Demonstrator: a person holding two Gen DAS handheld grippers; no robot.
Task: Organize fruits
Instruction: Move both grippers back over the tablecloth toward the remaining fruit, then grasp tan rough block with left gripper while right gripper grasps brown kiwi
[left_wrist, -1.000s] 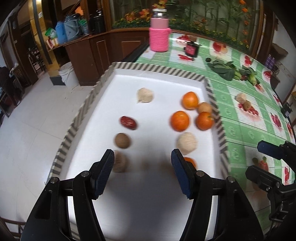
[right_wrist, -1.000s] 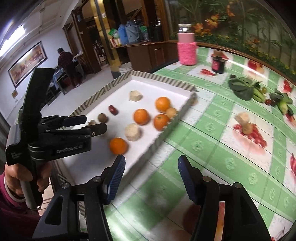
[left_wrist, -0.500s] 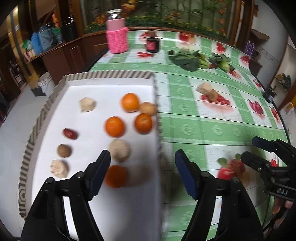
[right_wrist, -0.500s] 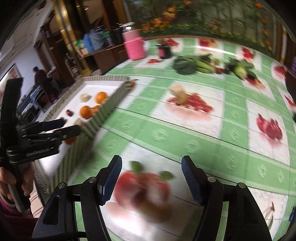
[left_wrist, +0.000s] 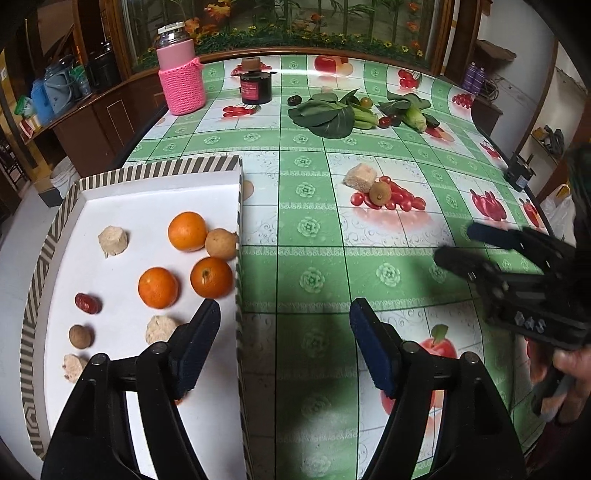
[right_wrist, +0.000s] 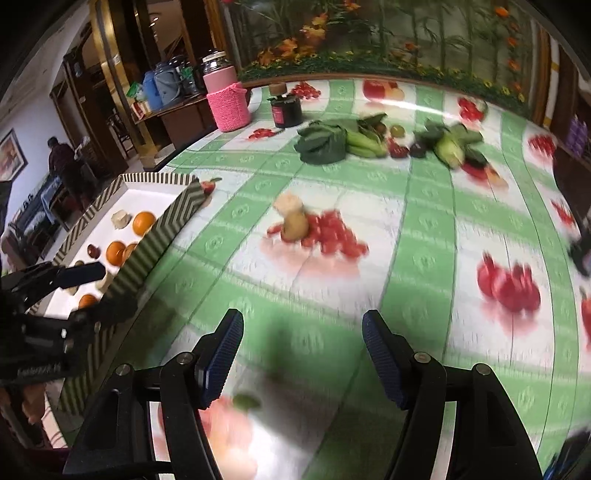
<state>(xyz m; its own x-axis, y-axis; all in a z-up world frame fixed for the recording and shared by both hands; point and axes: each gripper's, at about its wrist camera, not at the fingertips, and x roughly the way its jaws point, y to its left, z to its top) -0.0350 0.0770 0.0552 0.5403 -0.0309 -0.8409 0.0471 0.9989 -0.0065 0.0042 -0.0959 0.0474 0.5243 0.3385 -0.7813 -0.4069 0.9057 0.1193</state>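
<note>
A white tray with a striped rim (left_wrist: 162, 170) lies at the table's left and holds several fruits: oranges (left_wrist: 159, 287), a brown round fruit (left_wrist: 220, 243), a red date (left_wrist: 88, 303) and pale lumps (left_wrist: 112, 240). On the tablecloth, a kiwi (left_wrist: 380, 191) lies against a pale lump (left_wrist: 361, 177); both show blurred in the right wrist view (right_wrist: 293, 221). My left gripper (left_wrist: 284, 332) is open and empty over the tray's right rim. My right gripper (right_wrist: 302, 354) is open and empty over the tablecloth, well short of the kiwi.
At the far side stand a jar in a pink knitted sleeve (left_wrist: 181, 83) and a dark red jar (left_wrist: 256, 86). Leafy greens with small fruits (left_wrist: 332, 114) lie beyond the kiwi. The table's right edge (left_wrist: 517, 173) curves away.
Both grippers have swung right, from over the tray towards the open tablecloth. The kiwi and lump now sit nearer the middle of both views. Both stay open.
</note>
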